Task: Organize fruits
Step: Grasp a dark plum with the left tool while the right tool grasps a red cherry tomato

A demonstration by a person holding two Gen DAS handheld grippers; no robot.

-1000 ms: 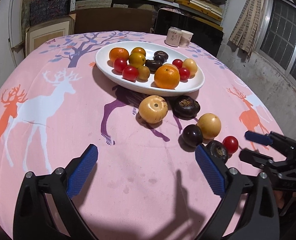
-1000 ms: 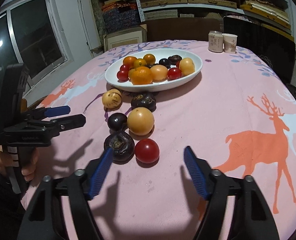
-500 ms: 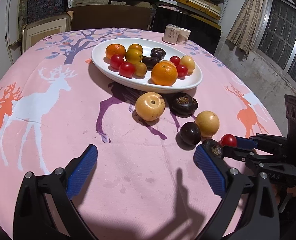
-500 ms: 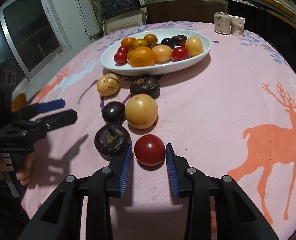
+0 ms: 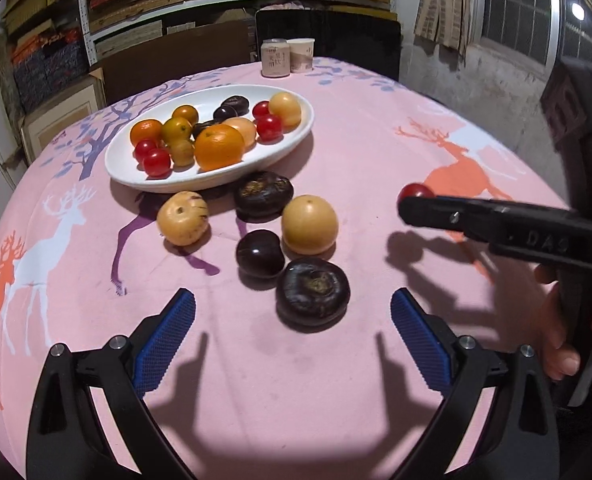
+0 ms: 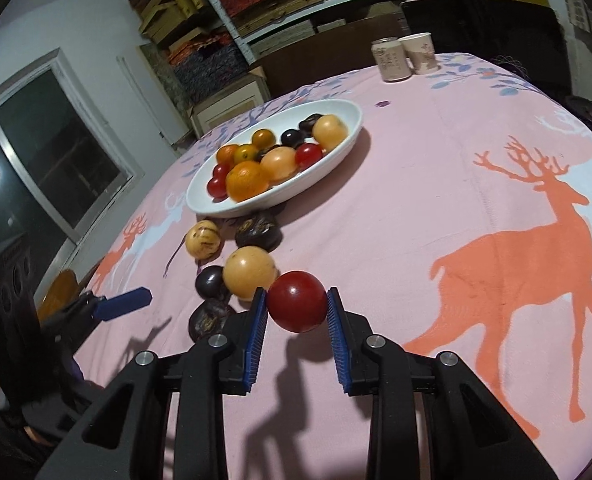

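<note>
The right claw [image 6: 296, 307] has its blue pads clamped on a red cherry tomato [image 6: 297, 301], which sits up off the pink deer-print bench [image 6: 436, 200] with its shadow underneath. From the left wrist view the tomato [image 5: 415, 191] is mostly hidden behind the right claw's black finger, only the top pokes out. The left claw [image 5: 292, 340] is spread wide with nothing in it, just short of a dark wrinkly fruit [image 5: 313, 291]. Beyond that fruit sit a round yellow fruit [image 5: 309, 224] and a small dark plum [image 5: 260, 253]. The white oval plate [image 5: 136, 168] is further back, piled with fruit, some half covered.
</note>
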